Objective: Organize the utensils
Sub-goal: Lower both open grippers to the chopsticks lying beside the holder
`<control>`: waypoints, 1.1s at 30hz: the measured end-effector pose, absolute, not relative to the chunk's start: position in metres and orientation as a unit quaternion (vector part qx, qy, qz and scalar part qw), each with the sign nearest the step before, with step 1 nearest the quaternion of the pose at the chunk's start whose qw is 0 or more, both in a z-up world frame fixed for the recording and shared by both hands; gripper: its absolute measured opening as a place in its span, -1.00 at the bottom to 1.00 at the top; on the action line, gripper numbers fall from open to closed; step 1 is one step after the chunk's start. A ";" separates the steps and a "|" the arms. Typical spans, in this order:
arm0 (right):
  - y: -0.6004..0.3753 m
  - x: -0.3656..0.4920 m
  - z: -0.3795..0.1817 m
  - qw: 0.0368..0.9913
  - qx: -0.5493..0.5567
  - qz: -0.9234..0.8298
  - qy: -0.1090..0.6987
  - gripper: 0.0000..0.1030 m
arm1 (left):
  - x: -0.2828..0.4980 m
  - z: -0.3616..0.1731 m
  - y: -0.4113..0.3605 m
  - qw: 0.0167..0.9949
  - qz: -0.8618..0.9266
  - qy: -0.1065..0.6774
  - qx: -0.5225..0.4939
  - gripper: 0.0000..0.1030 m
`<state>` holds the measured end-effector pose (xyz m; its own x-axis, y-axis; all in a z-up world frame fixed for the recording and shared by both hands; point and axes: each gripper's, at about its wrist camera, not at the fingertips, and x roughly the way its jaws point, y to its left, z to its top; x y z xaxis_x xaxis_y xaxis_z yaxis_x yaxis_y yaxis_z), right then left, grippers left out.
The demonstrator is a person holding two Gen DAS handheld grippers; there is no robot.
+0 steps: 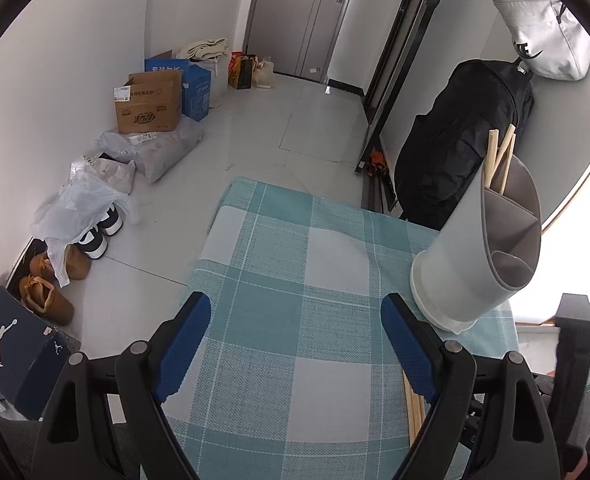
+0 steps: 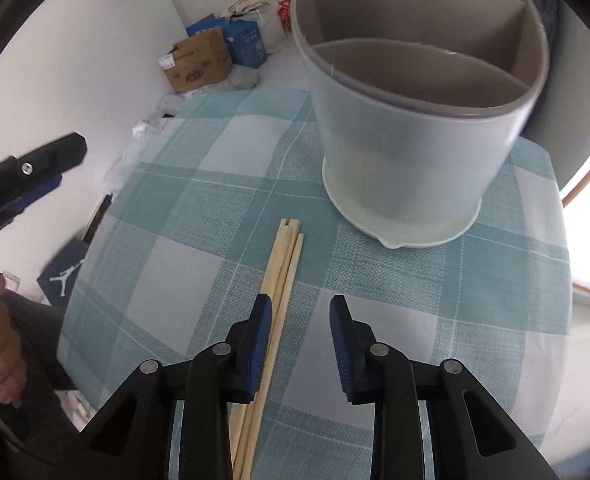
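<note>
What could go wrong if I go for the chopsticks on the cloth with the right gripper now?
The chopsticks lie bunched and touching, under the right gripper's left finger rather than between the fingers, so closing may catch one or scatter them. The holder stands close beyond their tips; a forward sweep might bump it. It already holds chopsticks leaning at its far side, which could block insertion there.

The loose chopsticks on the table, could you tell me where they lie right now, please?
In the right wrist view, the loose chopsticks lie on the checked tablecloth, just before the utensil holder, running under the right tool's left finger.
</note>
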<state>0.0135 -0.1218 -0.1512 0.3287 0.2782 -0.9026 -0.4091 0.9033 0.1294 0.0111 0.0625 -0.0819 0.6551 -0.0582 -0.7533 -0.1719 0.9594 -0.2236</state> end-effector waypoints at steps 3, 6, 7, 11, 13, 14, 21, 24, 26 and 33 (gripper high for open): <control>-0.118 0.018 -0.157 0.809 -0.063 0.204 0.548 -0.51 | 0.012 -0.083 0.062 0.898 0.030 0.417 -0.136 0.63; -0.113 0.018 -0.156 0.810 -0.088 0.191 0.547 -0.61 | 0.013 -0.087 0.067 0.894 0.032 0.423 -0.142 0.63; -0.111 0.016 -0.156 0.811 -0.101 0.185 0.546 -0.65 | 0.013 -0.087 0.067 0.893 0.035 0.425 -0.141 0.63; -0.112 0.016 -0.153 0.808 -0.109 0.178 0.552 -0.72 | 0.013 -0.089 0.069 0.892 0.041 0.430 -0.130 0.63; -0.112 0.019 -0.152 0.805 -0.104 0.177 0.556 -0.72 | 0.015 -0.091 0.068 0.889 0.045 0.438 -0.123 0.63; -0.113 0.021 -0.151 0.805 -0.102 0.176 0.558 -0.72 | 0.016 -0.093 0.069 0.887 0.044 0.443 -0.125 0.63; -0.107 0.037 -0.152 0.810 -0.112 0.172 0.549 -0.69 | 0.017 -0.100 0.074 0.875 0.043 0.462 -0.137 0.63; -0.106 0.039 -0.151 0.816 -0.114 0.170 0.540 -0.71 | 0.019 -0.103 0.077 0.872 0.045 0.467 -0.140 0.63; -0.102 0.041 -0.153 0.818 -0.100 0.169 0.541 -0.91 | 0.020 -0.107 0.078 0.866 0.045 0.477 -0.139 0.63; -0.121 0.029 -0.120 0.849 -0.050 0.183 0.493 -0.93 | 0.016 -0.123 0.055 0.850 0.004 0.513 -0.124 0.63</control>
<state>0.0291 -0.1213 -0.1198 0.4469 0.2621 -0.8553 -0.3600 0.9280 0.0962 0.0162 0.0553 -0.1234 0.4740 -0.1197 -0.8723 -0.1341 0.9693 -0.2059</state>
